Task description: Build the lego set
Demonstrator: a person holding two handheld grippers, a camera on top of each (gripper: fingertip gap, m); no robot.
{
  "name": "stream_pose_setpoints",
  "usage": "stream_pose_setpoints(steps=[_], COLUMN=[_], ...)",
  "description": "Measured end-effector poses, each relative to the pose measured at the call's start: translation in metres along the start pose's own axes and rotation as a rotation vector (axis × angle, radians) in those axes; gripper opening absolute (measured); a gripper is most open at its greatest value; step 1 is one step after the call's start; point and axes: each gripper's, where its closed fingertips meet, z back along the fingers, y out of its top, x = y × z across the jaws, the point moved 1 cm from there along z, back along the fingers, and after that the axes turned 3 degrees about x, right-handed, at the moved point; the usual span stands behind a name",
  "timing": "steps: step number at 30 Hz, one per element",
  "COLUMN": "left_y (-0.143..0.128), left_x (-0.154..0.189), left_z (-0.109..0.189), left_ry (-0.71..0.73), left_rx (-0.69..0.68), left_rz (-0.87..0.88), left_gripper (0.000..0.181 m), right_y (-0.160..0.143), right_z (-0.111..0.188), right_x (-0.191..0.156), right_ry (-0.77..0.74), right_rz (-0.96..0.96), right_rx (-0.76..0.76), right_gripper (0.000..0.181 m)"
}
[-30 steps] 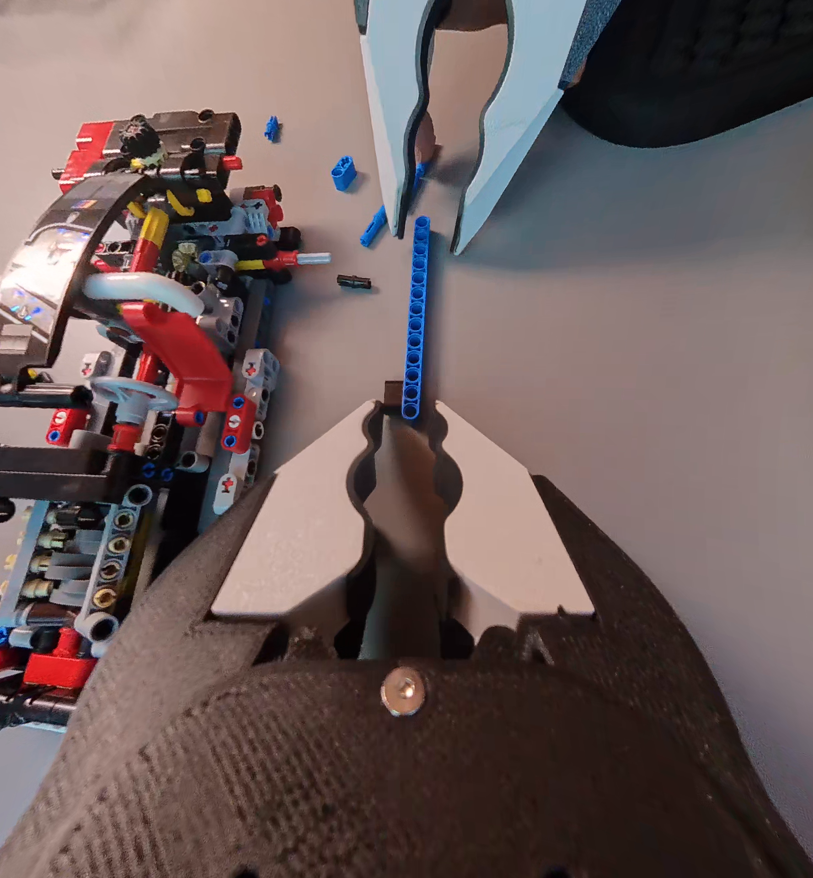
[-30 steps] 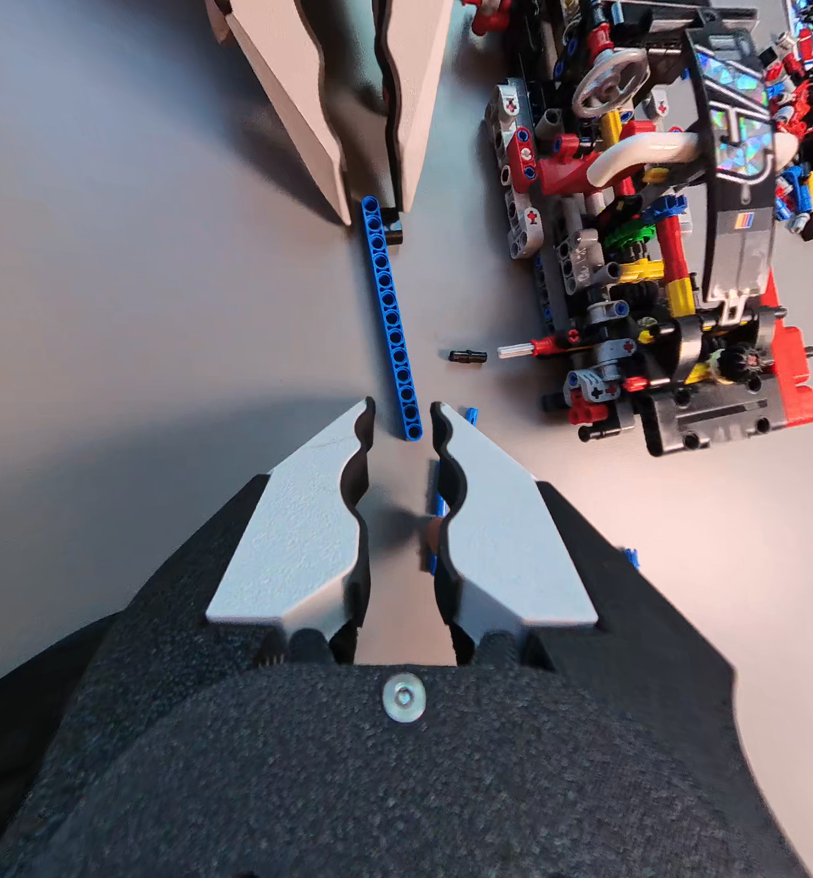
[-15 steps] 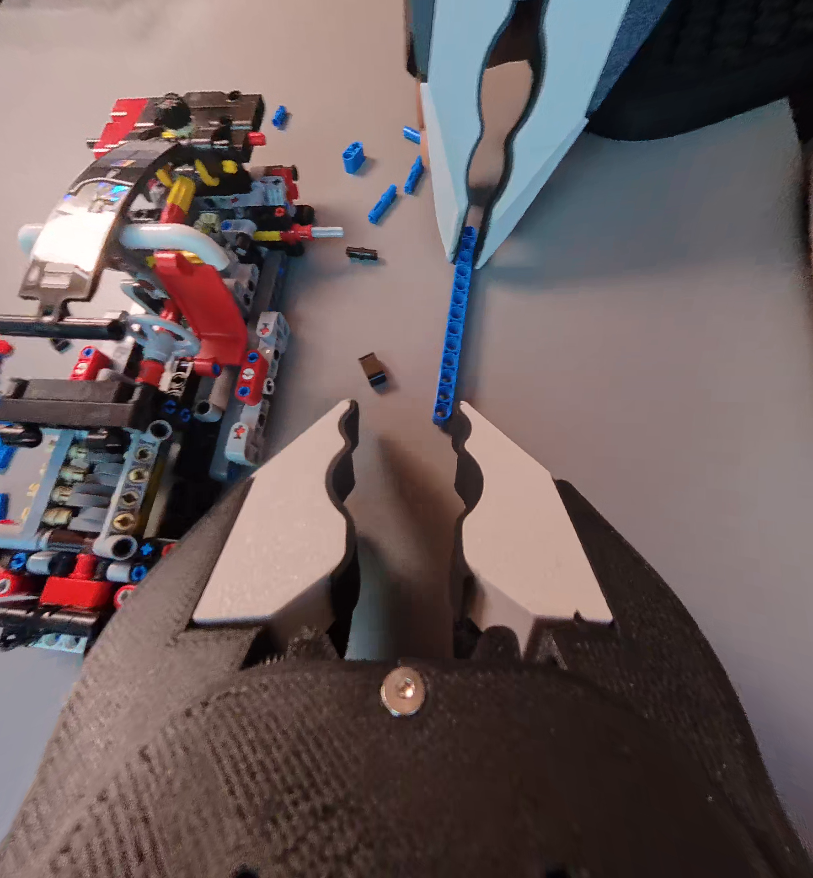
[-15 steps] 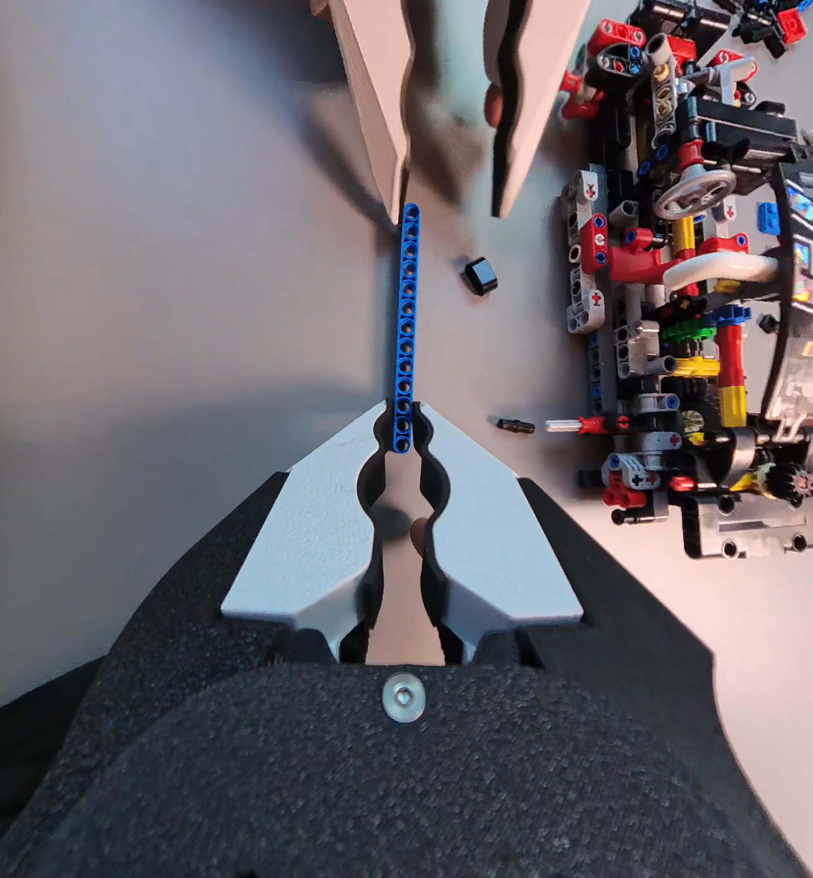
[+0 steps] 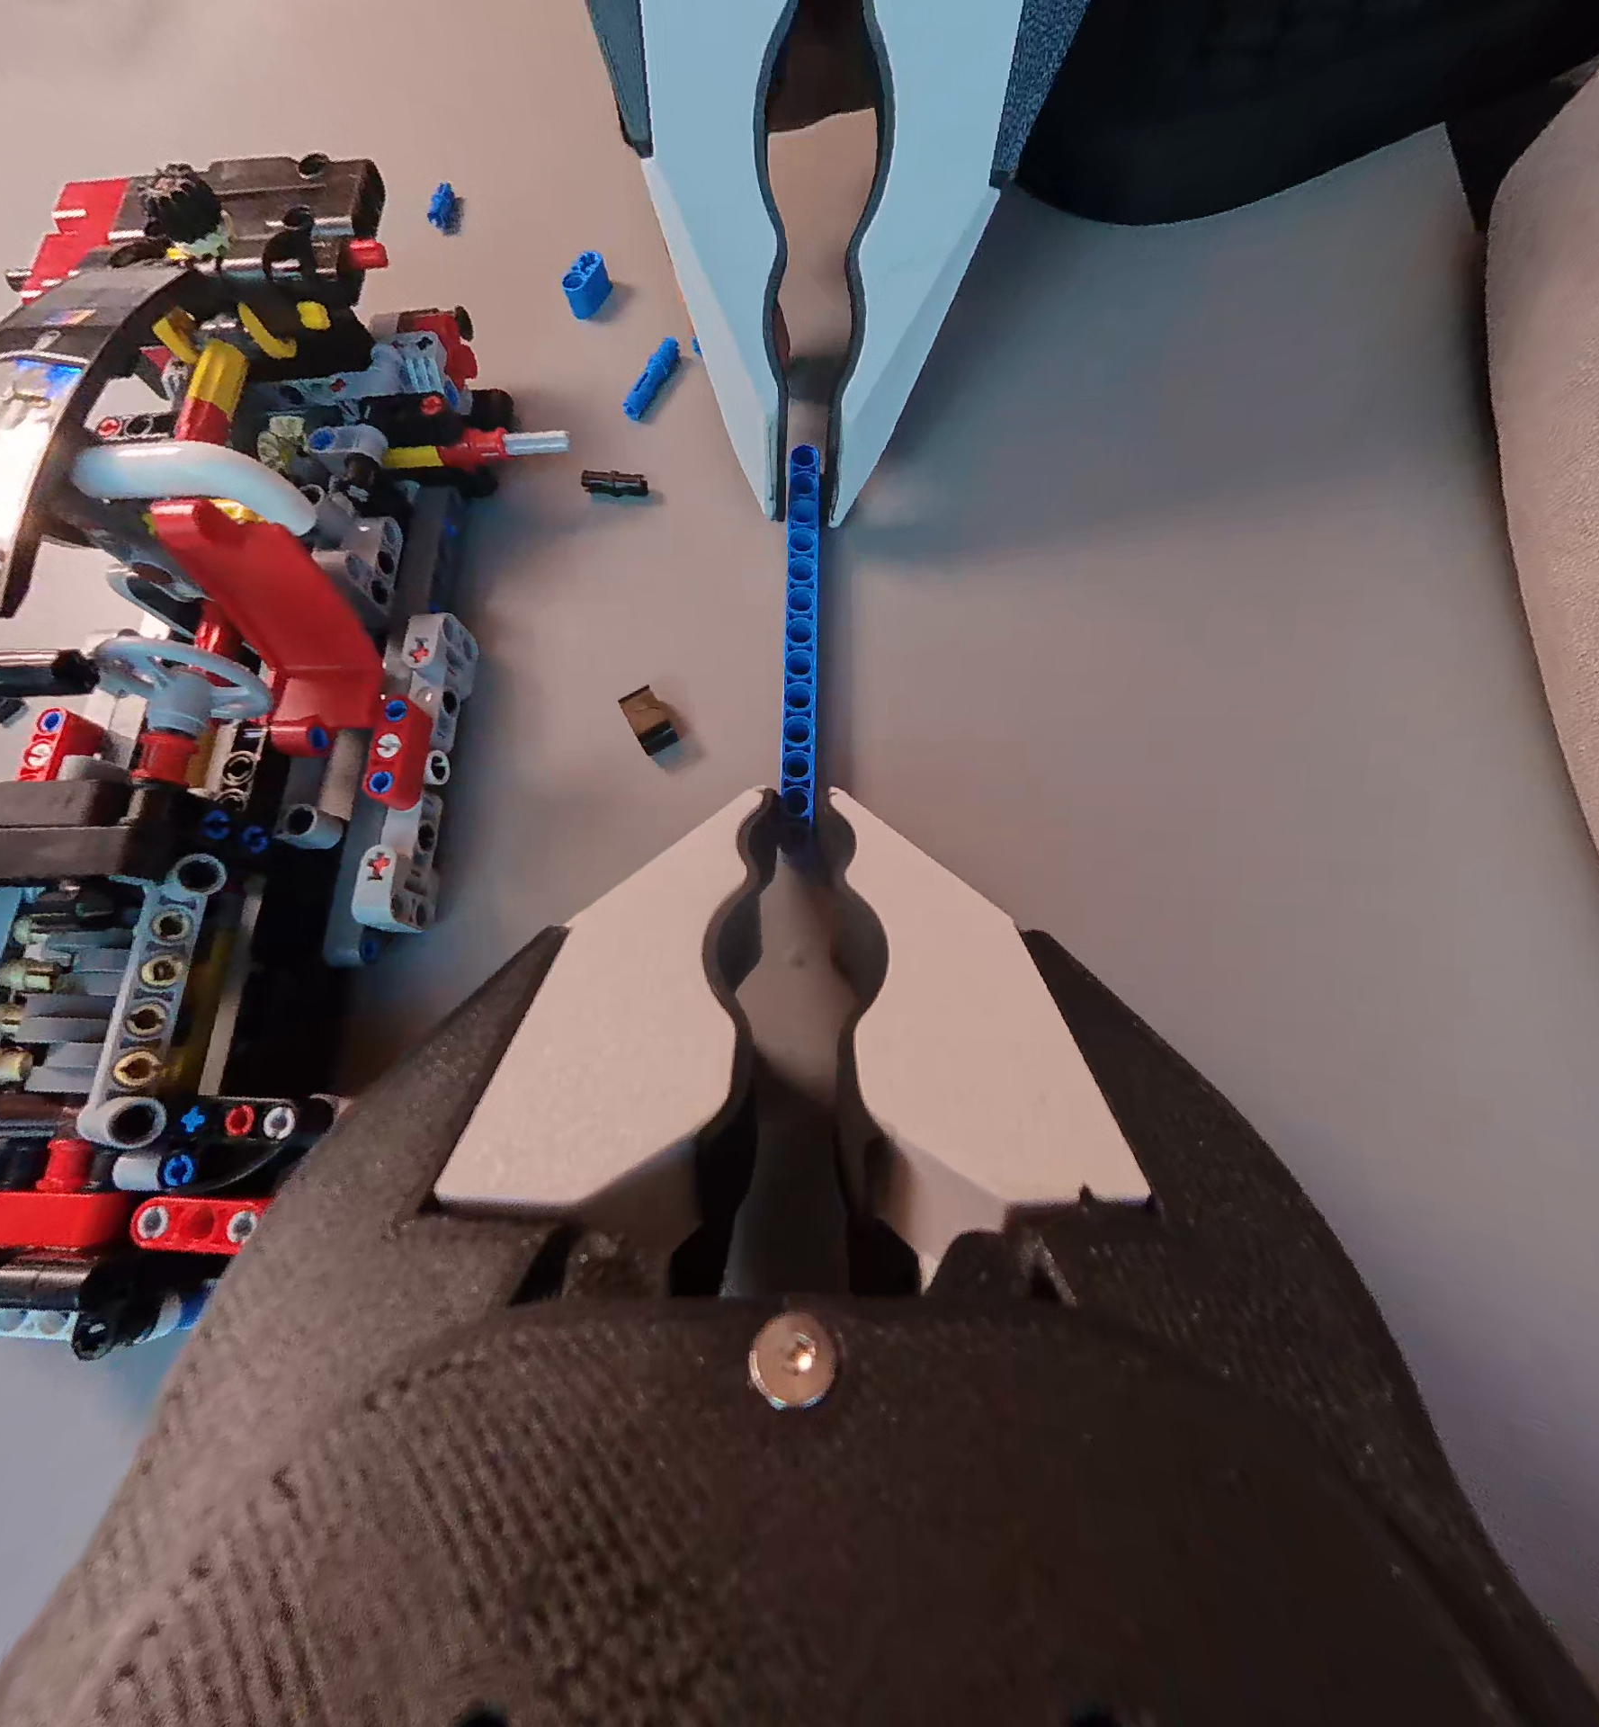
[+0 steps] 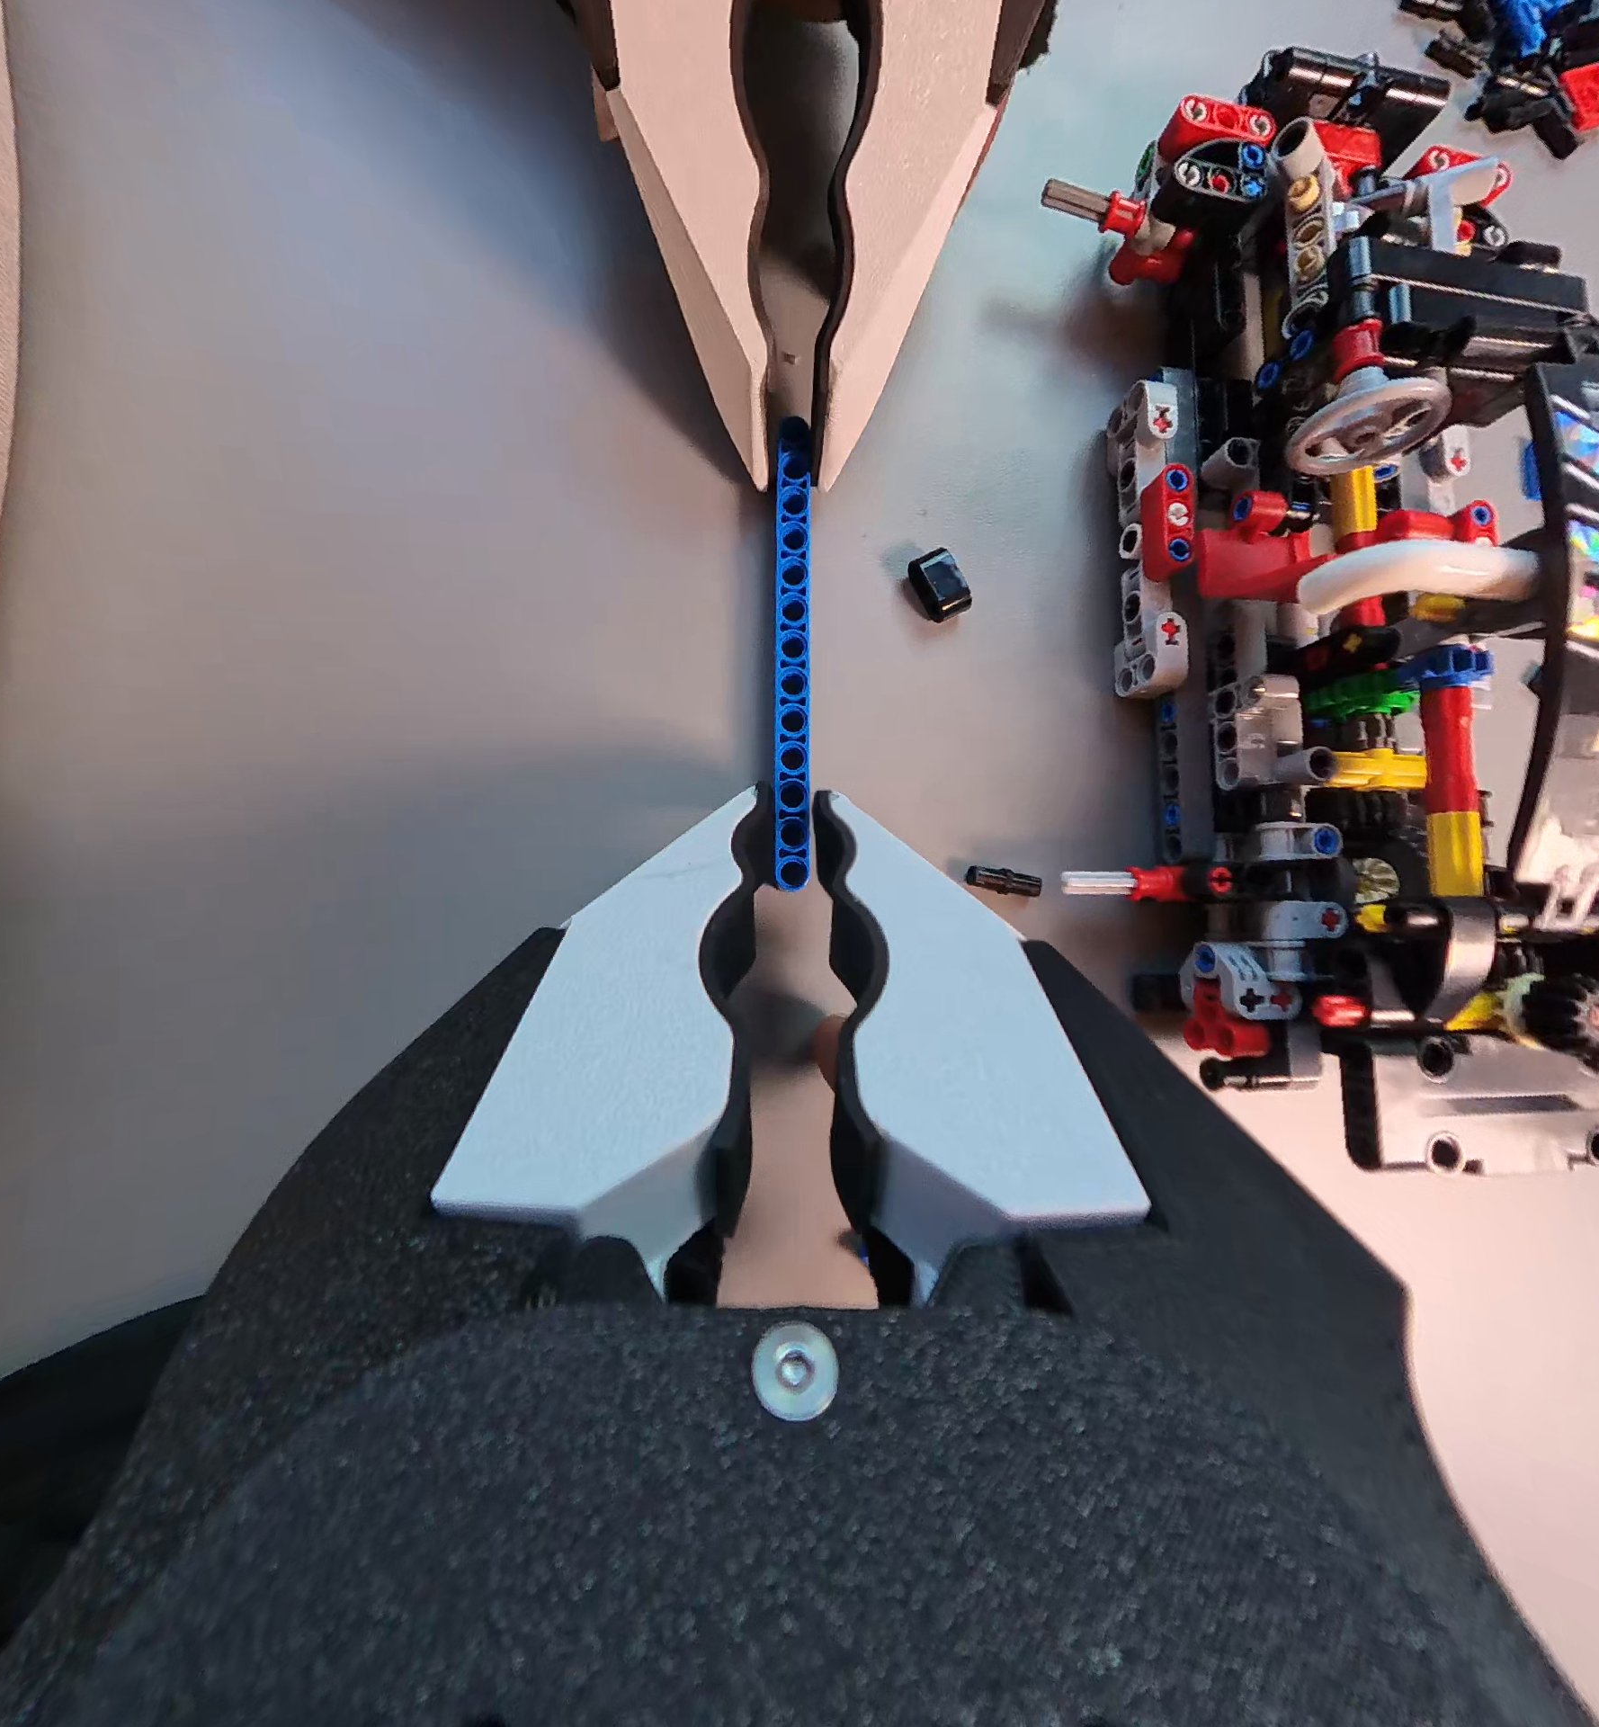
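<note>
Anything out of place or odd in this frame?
Nothing is damaged. One small black piece lies loose on the table between the blue beam and the car model. Left gripper and right gripper each clamp a beam end.

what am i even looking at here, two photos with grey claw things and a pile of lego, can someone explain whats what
Those claws are hand-held grippers, one in each of a person's hands, each carrying a camera that looks along its fingers. So each picture shows its own gripper at the bottom and the other one at the top. The left gripper and the right gripper each pinch one end of a long blue beam. On the grey table lie a half-built lego vehicle, a small black piece, a black pin and some loose blue bits.
</note>
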Motion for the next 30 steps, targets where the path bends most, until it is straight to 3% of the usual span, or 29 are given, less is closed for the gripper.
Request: stream_pose_setpoints(steps=[6,11,25,30], left_y=[0.000,-0.002,-0.002,-0.002], left_x=[-0.001,-0.007,-0.009,-0.010], left_z=[0.000,0.001,0.002,0.003], left_ry=[0.006,0.039,0.049,0.046], left_rx=[0.000,-0.005,-0.001,0.005], left_rz=[0.011,0.011,0.008,0.030], left_gripper=[0.006,0.005,0.006,0.014], right_y=[0.003,-0.019,-0.031,-0.034], right_z=[0.031,0.049,0.041,0.043], right_x=[0.013,0.023,0.028,0.031], right_ry=[-0.080,-0.179,-0.207,-0.223], right_rz=[-0.101,-0.184,-0.221,-0.233], right_rx=[0.104,0.088,0.071,0.066], right_gripper=[0.013,0.014,0.014,0.015])
